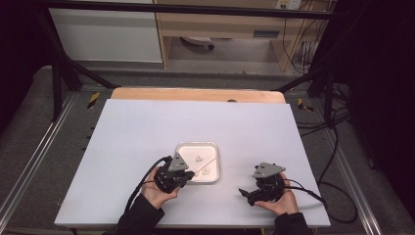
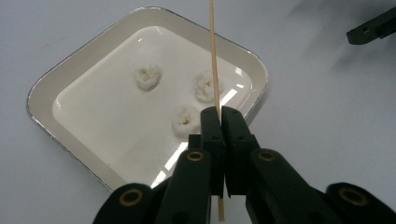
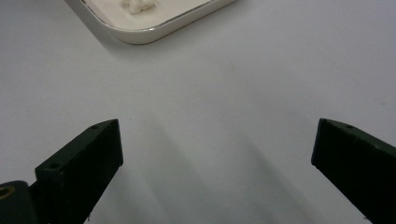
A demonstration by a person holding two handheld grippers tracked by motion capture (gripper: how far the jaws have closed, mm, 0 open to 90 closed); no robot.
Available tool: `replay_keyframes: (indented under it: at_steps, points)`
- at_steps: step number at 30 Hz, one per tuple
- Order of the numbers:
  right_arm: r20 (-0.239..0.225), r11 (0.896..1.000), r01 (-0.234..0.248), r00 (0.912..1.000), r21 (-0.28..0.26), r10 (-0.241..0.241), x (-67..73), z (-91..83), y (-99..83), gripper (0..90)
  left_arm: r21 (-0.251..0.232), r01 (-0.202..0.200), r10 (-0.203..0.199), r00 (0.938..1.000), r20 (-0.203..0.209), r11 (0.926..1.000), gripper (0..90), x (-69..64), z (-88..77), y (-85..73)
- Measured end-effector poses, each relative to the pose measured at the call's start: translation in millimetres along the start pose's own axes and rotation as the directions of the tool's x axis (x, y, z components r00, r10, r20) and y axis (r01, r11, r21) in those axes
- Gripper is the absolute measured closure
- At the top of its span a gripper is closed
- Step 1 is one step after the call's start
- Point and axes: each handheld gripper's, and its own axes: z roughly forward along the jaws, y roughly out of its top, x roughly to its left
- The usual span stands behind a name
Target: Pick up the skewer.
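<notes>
A white square tray [image 1: 214,149] [image 2: 46,88] [image 3: 140,35] lies on the table with three small white pieces [image 2: 148,77] [image 1: 199,158] inside. My left gripper [image 2: 219,114] [image 1: 188,175] is shut on a thin wooden skewer [image 2: 213,56] [image 1: 208,164], which slants up over the tray past one white piece [image 2: 204,86]. My right gripper [image 3: 215,149] [image 1: 247,193] stands open over bare table to the right of the tray, nothing between its fingers. One tip of it shows at the top right of the left gripper view as a black jaw tip [image 2: 371,29].
The white table sheet [image 1: 147,127] covers most of the wooden table [image 1: 195,94]. Black frame posts and cables [image 1: 333,147] stand around the table's sides. A cable trails from each gripper toward the front edge.
</notes>
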Motion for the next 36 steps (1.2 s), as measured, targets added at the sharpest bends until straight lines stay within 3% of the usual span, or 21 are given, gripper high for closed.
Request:
replay_keyframes:
  at_steps: [11, 17, 22, 26, 28, 31, 36]
  points:
    - [0.013, 0.996, 0.093, 0.9956, 0.005, -0.093, 10.4, 4.2, 12.3, 4.8, 0.034, -0.057, 0.056, 0.9979, 0.033, 0.9978, 88.3, -6.3, 2.9, 9.0]
    - [0.027, 0.986, 0.169, 0.9852, 0.002, -0.169, 16.9, 3.9, 21.2, 7.1, 0.048, -0.095, 0.093, 0.9948, 0.042, 0.9943, 88.4, -9.8, 3.4, 17.9]
    - [0.057, 0.966, 0.256, 0.9653, -0.019, -0.255, 22.4, 3.8, 29.3, 11.6, 0.071, -0.116, 0.113, 0.9923, 0.052, 0.9907, 88.4, -12.1, 8.0, 23.4]
    - [0.065, 0.957, 0.289, 0.9555, -0.02, -0.288, 24.2, 4.1, 32.2, 13.5, 0.09, -0.134, 0.129, 0.9896, 0.064, 0.9868, 88.4, -14.6, 12.6, 28.5]
    - [0.071, 0.945, 0.327, 0.943, -0.012, -0.325, 26.4, 4.9, 35.0, 15.7, 0.1, -0.144, 0.137, 0.988, 0.07, 0.9845, 88.4, -16.5, 15.5, 31.1]
    - [0.07, 0.937, 0.349, 0.9354, -0.019, -0.347, 27.6, 5.9, 36.6, 17.9, 0.111, -0.155, 0.147, 0.9861, 0.078, 0.9817, 88.4, -20.0, 20.2, 35.1]
    - [0.06, 0.908, 0.419, 0.9067, -0.009, -0.418, 30.8, 9.3, 39.6, 25.2, 0.122, -0.187, 0.175, 0.9793, 0.101, 0.9747, 88.3, -28.5, 28.5, 44.7]
